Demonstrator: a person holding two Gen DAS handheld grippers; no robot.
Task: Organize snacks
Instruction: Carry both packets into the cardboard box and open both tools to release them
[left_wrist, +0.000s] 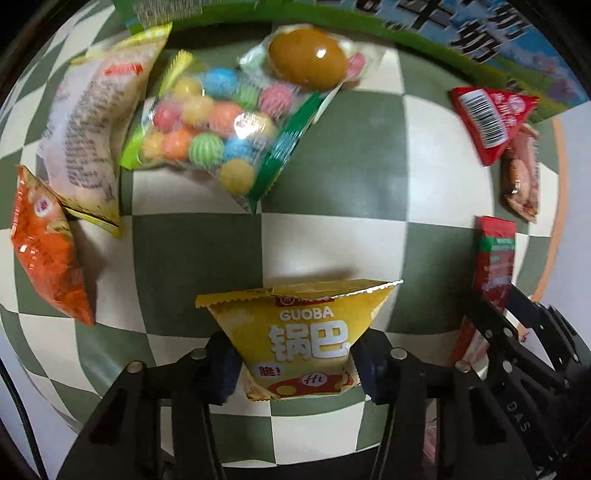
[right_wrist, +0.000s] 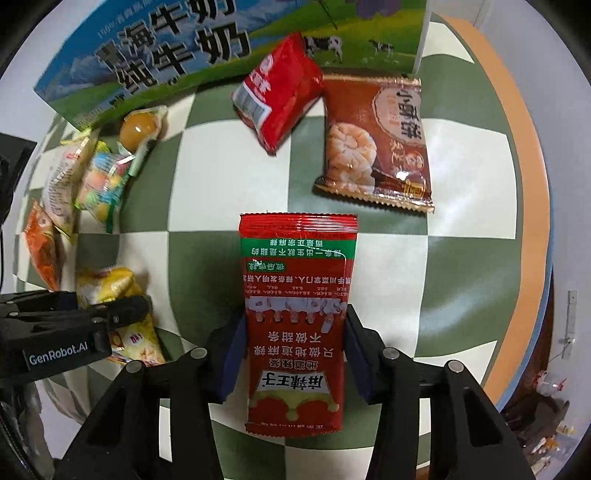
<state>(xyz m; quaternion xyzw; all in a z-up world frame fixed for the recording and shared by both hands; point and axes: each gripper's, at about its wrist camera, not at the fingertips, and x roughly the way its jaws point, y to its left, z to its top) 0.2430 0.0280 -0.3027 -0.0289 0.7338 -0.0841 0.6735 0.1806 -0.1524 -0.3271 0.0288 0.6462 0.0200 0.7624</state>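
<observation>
The left tool (left_wrist: 295, 363) is clenched on a yellow guoba packet (left_wrist: 303, 339), its crinkled foil pinched narrow between the blue pads, above the green-and-cream checkered desk (left_wrist: 369, 155). The right tool (right_wrist: 291, 363) grips a long glossy red spicy-strip pouch (right_wrist: 297, 314) the same way. Only the left view shows clearly the clear bag of ribbed, coloured candy balls (left_wrist: 207, 125) and the vacuum-sealed brown egg (left_wrist: 308, 59). Only the right view shows the whole flat brown rice-cracker packet (right_wrist: 376, 144) near the desk's orange-rimmed edge, beside a puffy red packet (right_wrist: 277, 92) against the cardboard milk carton (right_wrist: 177, 48).
</observation>
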